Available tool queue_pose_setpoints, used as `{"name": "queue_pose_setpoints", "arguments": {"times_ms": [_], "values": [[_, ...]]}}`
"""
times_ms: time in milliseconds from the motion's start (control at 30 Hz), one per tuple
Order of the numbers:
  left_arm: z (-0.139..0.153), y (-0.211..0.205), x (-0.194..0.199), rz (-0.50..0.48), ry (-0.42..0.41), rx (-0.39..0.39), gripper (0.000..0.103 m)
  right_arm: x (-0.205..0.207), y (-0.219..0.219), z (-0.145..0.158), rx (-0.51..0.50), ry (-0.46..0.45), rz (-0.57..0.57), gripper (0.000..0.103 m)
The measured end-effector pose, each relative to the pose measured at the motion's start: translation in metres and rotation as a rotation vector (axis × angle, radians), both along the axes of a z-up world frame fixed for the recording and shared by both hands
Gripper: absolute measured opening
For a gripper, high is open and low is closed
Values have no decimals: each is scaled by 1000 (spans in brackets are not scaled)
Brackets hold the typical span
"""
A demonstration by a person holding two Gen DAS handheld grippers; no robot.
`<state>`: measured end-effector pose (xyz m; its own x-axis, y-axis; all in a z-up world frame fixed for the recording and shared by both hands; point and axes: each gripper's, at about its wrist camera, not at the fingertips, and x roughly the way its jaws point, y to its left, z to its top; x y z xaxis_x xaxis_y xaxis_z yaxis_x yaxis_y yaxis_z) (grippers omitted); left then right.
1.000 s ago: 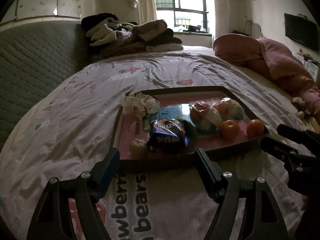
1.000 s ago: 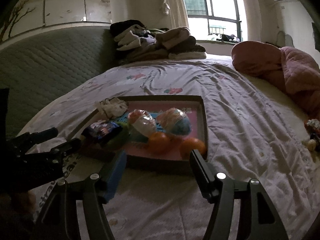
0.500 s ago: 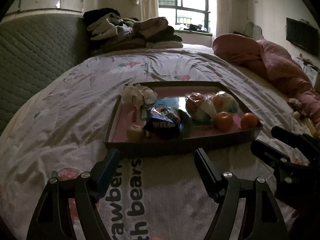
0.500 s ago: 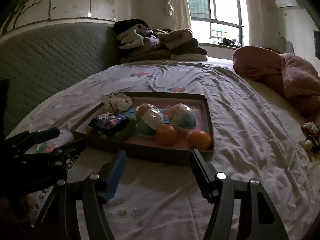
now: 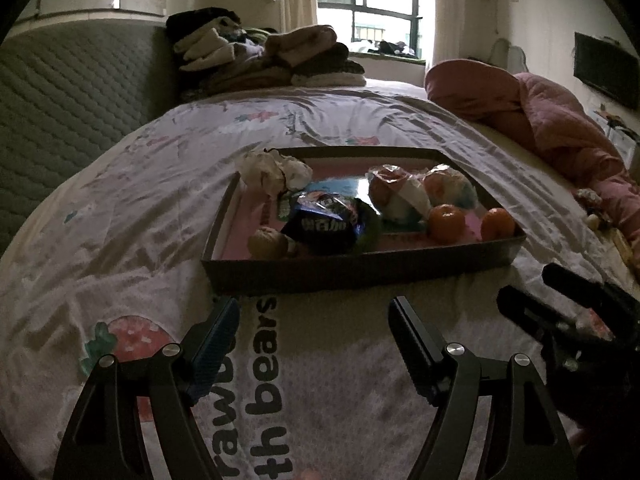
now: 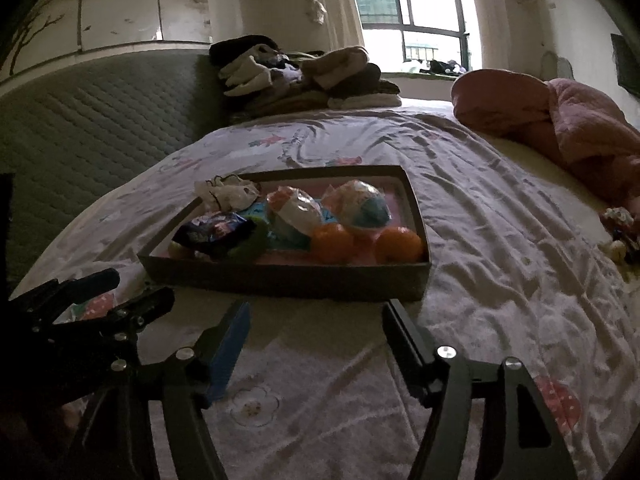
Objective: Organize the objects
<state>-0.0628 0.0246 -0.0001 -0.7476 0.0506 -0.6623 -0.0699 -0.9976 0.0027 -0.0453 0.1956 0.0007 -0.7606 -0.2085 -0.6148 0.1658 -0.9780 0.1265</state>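
A shallow dark box point(image 5: 360, 270) point(image 6: 280, 278) with a pink floor lies on the bed. In it are a dark blue snack packet point(image 5: 322, 226) point(image 6: 212, 230), a crumpled white cloth point(image 5: 276, 170) point(image 6: 226, 194), two wrapped round packages point(image 5: 400, 196) point(image 6: 356, 204), two oranges point(image 5: 446, 224) point(image 6: 332, 242) and a walnut-like piece point(image 5: 266, 243). My left gripper point(image 5: 314, 316) is open and empty, just short of the box's near wall. My right gripper point(image 6: 316, 318) is open and empty, also just before the box.
The bed sheet point(image 5: 120, 220) has a strawberry print and black lettering. Folded clothes point(image 5: 264, 56) are stacked at the headboard end. A pink duvet point(image 5: 540, 120) lies at the right, with small items point(image 6: 620, 228) beside it. A quilted grey headboard point(image 6: 80, 128) runs along the left.
Both grippers have drawn back from the box and dropped lower, so the box sits farther away in both views. Both stay open and empty.
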Motion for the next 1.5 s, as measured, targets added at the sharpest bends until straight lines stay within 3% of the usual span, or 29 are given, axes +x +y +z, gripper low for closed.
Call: {"name": "queue_pose_setpoints", "arguments": {"times_ms": [367,1500], "values": [[-7,5,1,-16,-18,1,78,5,-6,-12,0,-34,-6,75],[-27,-1,-5,30,-35,-9,78,-1,0,-28,23,-63,-52,76]]}}
